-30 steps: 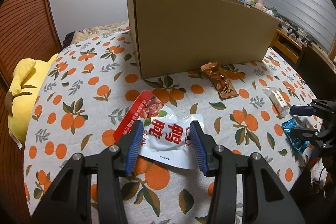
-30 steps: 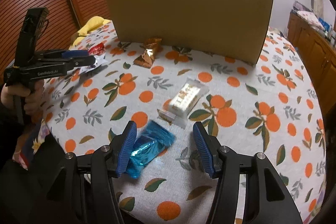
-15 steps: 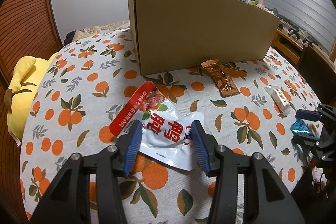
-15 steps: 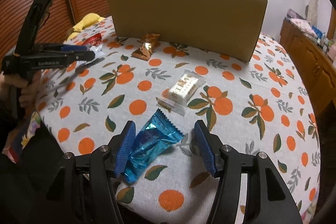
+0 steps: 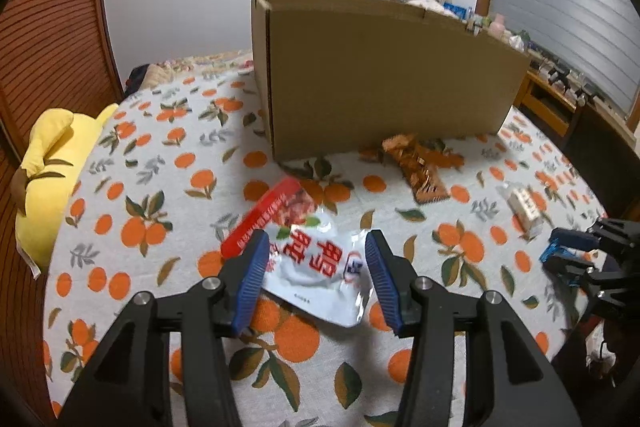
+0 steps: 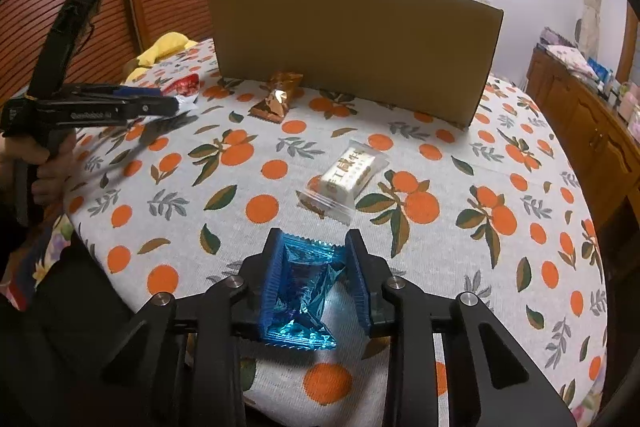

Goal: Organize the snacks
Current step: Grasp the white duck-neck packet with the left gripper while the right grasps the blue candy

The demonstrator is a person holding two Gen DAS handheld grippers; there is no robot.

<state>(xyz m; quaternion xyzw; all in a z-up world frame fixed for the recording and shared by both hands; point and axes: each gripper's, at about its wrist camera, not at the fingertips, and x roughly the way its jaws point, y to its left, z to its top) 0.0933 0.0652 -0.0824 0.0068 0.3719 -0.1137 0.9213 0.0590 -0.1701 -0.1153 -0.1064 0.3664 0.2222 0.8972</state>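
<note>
Pinching the blue foil snack (image 6: 302,291) between its jaws, the right gripper (image 6: 314,281) sits at the counter's near edge, well short of the cardboard box (image 6: 352,43). The left gripper (image 5: 314,279) hangs with jaws spread either side of the red-and-white pouch (image 5: 308,253), not gripping it. I'd say this is the pick-up step; next each snack needs lifting over the box wall. A brown packet (image 6: 278,97) lies just before the box, a white wrapped bar (image 6: 346,179) nearer. An orange-print cloth (image 6: 500,227) covers the counter; a yellow plush (image 5: 52,163) sits left of the box
</note>
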